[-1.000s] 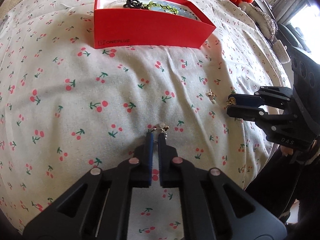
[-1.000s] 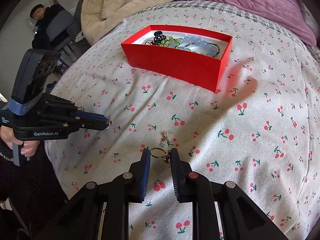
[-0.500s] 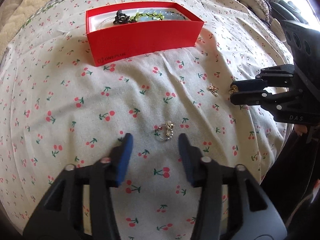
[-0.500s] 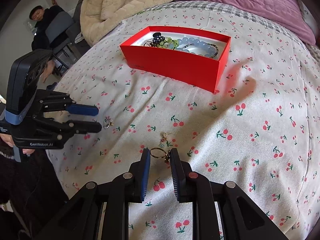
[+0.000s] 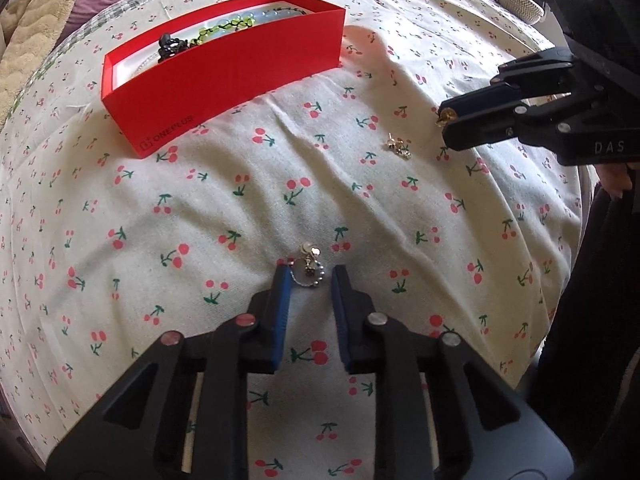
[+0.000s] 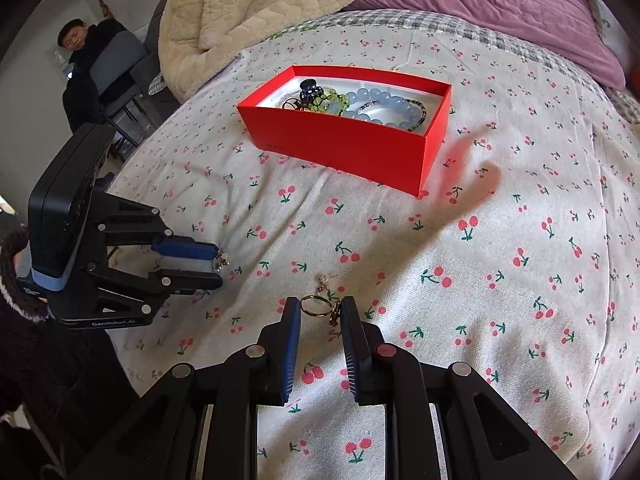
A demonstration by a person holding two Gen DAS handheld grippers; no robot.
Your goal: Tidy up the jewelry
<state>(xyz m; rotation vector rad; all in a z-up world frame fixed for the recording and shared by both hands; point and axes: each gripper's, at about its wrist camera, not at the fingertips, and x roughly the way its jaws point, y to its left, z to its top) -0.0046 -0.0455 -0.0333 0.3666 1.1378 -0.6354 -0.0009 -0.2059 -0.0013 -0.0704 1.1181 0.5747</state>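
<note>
Left gripper [image 5: 307, 276]: I read its jaws as closing, with the silver ring [image 5: 307, 273] lying between the blue pads; whether the pads touch it yet I cannot tell. The ring rests on the bedspread, a small charm at its far edge.
Right gripper [image 6: 320, 307]: jaws narrowly parted around the gold ring [image 6: 313, 305]; a small gold ornament sits against the right pad, but I cannot tell whether the pads press on the ring.
Gold ring, left wrist view: a gold glint shows at the right gripper's tips.
Earring [image 6: 323, 281]: lies on the cloth just beyond the right gripper's tips, apart from the gold ring. Same piece seen from the left wrist at [image 5: 398, 147], near the right gripper's tips.
Bedspread [image 5: 200, 208]: white cloth with a red cherry print, slightly creased.
Red box [image 6: 340, 148]: open top, well beyond both grippers, sitting on the bedspread. Inside I see a pale blue bead bracelet [image 6: 376, 100], a green bead string [image 6: 332, 100] and a black hair clip [image 6: 310, 89].
Blankets: cream one [image 6: 248, 12] and purple one [image 6: 480, 0] heaped beyond the box.
Person [image 6: 86, 76]: seated on a chair at far left, past the bed.
</note>
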